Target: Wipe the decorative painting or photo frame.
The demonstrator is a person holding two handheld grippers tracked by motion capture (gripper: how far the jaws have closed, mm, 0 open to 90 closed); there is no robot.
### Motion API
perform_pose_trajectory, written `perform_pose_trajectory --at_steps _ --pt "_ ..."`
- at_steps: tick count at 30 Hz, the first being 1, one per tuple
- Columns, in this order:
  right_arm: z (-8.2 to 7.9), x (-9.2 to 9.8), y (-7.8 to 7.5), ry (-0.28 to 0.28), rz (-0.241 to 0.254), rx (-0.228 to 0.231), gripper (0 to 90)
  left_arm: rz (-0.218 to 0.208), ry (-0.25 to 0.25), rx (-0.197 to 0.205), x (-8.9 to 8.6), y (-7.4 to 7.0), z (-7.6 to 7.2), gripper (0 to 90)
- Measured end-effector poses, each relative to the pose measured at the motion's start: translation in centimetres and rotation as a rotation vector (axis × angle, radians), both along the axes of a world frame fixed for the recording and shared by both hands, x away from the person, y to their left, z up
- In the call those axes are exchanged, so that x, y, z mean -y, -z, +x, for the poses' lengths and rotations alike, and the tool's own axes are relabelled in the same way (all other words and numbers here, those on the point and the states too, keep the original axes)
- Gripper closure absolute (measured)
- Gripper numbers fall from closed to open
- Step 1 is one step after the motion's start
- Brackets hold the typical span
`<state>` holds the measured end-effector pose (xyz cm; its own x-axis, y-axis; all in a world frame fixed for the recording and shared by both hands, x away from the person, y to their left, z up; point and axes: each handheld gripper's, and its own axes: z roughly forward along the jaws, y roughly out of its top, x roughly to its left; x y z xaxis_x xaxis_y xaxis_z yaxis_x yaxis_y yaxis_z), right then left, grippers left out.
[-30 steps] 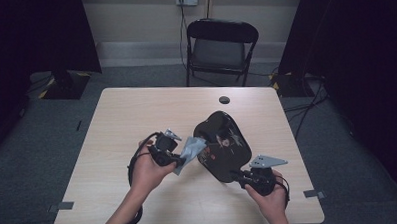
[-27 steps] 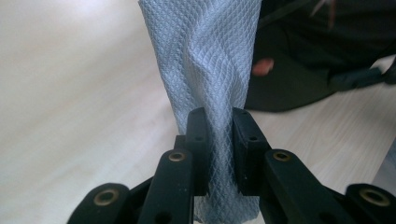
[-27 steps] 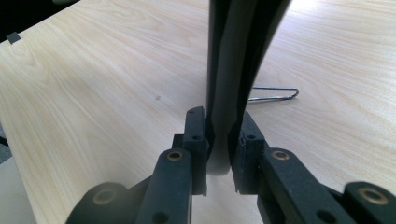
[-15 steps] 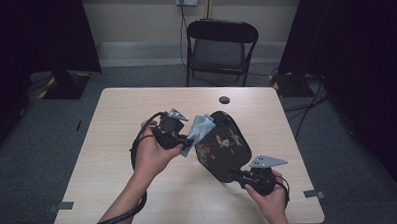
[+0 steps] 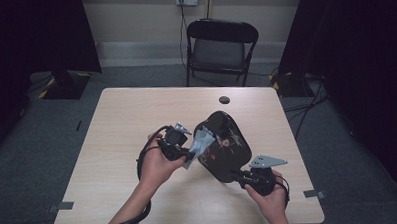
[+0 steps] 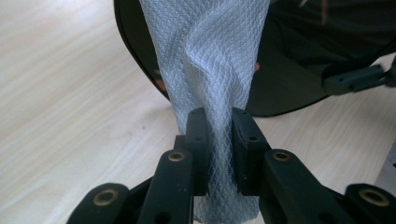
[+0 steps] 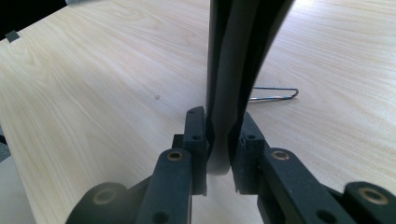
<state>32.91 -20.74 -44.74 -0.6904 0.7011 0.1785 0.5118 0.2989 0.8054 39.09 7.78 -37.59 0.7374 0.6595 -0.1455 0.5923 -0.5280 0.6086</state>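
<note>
The left gripper (image 5: 187, 153) pinches a grey cloth (image 5: 200, 144) against the black tray (image 5: 222, 143). The right gripper (image 5: 241, 176) clamps the tray's rim. The tray has small pictures, maybe flowers, too blurry to read.

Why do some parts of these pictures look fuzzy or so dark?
High view: the wooden table is lit while both side edges of the room are nearly black. Left gripper view: the white cloth is sharp, the black tray behind it dark. Right gripper view: the tray's edge sits close and soft, with a pale gleam near the jaws.
</note>
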Motion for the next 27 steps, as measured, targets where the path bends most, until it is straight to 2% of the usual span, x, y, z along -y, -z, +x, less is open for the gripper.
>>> perform_pose_trajectory --at_steps 12,18,21,22,27 --pt "0.0 0.0 0.0 0.0 -0.001 -0.001 78.6 0.006 -0.003 -0.073 0.3 4.0 -0.6 79.0" --pt "0.0 0.0 0.0 0.001 -0.002 -0.001 78.6 0.025 0.004 -0.101 0.3 6.1 -0.9 79.0" --pt "0.0 0.0 0.0 0.002 -0.002 -0.001 78.6 0.051 0.002 -0.128 0.3 7.2 -1.2 79.0" --pt "0.0 0.0 0.0 0.001 -0.003 -0.001 78.6 0.053 0.007 -0.126 0.4 7.5 -1.2 79.0" --pt "0.0 0.0 0.0 0.002 -0.002 -0.001 78.6 0.082 0.015 -0.158 0.4 8.5 -1.4 79.0"
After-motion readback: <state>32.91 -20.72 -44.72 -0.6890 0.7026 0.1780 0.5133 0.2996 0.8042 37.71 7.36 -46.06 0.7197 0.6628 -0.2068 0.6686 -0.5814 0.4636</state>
